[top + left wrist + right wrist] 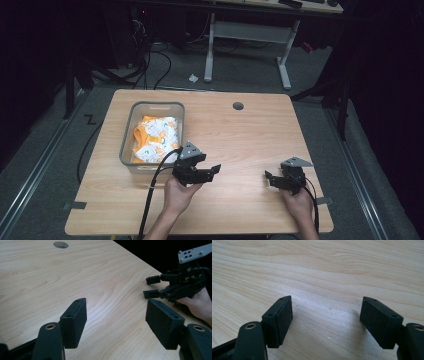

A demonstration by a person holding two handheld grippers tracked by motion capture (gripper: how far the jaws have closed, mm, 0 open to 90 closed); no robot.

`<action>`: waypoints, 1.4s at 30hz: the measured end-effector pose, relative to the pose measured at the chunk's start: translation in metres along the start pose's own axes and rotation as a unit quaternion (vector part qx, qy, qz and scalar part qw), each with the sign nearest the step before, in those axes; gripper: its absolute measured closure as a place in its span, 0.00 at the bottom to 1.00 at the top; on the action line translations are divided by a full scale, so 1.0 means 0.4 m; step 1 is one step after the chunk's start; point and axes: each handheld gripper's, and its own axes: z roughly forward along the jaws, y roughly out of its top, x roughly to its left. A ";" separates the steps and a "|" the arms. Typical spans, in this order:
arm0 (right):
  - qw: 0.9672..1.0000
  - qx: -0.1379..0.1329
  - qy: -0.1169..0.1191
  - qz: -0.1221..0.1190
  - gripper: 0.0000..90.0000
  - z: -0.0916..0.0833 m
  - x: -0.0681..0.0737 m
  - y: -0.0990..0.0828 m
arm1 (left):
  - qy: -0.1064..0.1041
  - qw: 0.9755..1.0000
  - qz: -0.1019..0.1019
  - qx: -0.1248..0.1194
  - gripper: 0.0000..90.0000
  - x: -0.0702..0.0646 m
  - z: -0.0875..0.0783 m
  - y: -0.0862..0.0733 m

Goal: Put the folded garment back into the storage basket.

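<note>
Two blocky black grippers (216, 169) (269, 180), jaws apart

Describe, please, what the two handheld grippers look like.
Both are matte black. The left gripper and right gripper each carry a grey three-cornered plate with small holes on top and trail a black cable. Their fingers are flat rectangular blocks with brass-coloured pivot pins. No sleeves show.

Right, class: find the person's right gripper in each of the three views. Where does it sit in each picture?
High view: the right gripper is at lower right, held in a hand, jaws apart and pointing left.
Left gripper view: it is at the right edge, farther off, jaws apart.
Right gripper view: its own two jaws rise from the bottom, apart.
Shared landmark: the wooden table beneath it.
</note>
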 end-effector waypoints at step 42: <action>1.000 0.000 0.000 -0.001 0.29 0.000 0.000 0.000 | 0.018 0.999 -0.004 0.039 0.38 0.012 0.104 -0.056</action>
